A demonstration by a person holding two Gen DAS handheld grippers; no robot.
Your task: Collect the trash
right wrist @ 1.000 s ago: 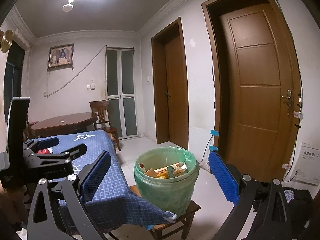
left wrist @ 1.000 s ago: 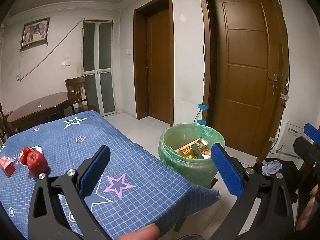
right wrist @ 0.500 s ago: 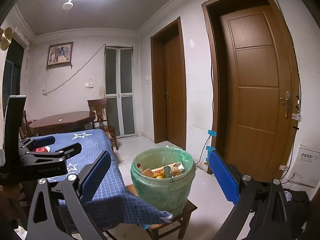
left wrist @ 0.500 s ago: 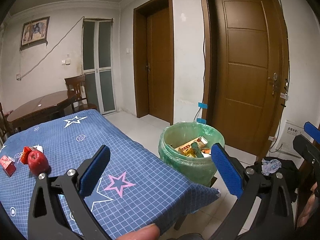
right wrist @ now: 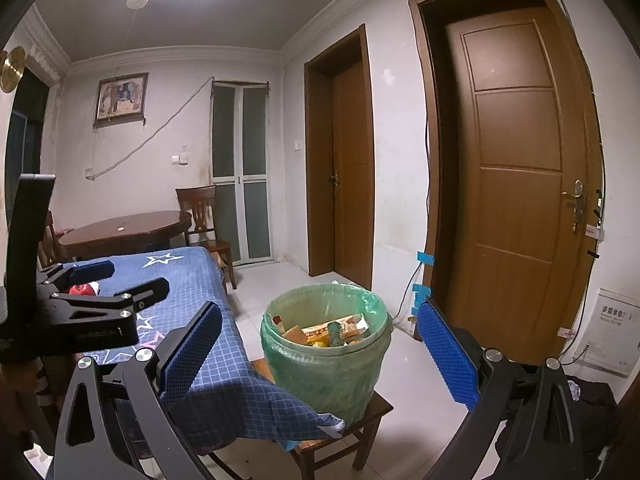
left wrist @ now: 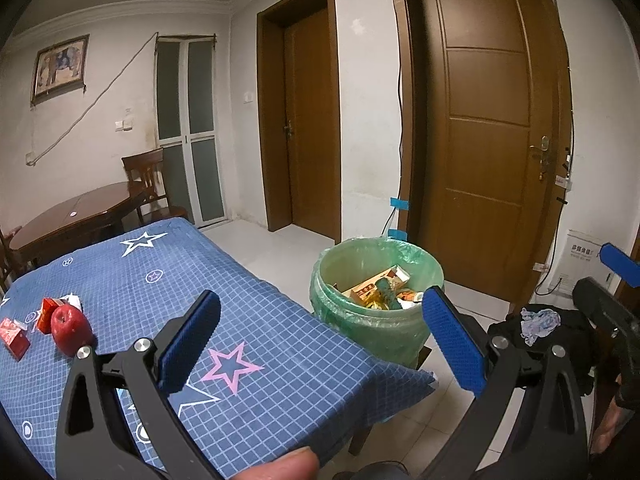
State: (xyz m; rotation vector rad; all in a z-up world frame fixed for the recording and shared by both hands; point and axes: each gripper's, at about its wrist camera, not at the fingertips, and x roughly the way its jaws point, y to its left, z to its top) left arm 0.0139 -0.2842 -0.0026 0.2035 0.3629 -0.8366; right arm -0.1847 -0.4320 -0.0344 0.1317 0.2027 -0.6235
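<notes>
Trash [left wrist: 386, 288], boxes and wrappers, fills a bin [left wrist: 376, 320] lined with a green bag, seen in the left wrist view just past the corner of a table under a blue starred cloth [left wrist: 240, 320]. Left gripper [left wrist: 320, 344]: fingers spread wide with nothing between them, held above the cloth's near corner. At the table's left stand a red apple [left wrist: 72, 330] and small red cartons [left wrist: 14, 338], the apple touching one carton. A thumb tip [left wrist: 280, 466] shows at the bottom edge; part of the other gripper appears at far right. Right wrist view: right gripper [right wrist: 320, 354], jaws likewise wide apart and empty, facing the bin [right wrist: 326, 356], which stands on a low wooden stool [right wrist: 360, 412] beside the draped table corner. Trash [right wrist: 324, 330] reaches nearly to the rim. The left gripper [right wrist: 108, 276] hangs over the cloth [right wrist: 192, 280] at left. Behind: two brown doors, a round wooden table and a chair.
</notes>
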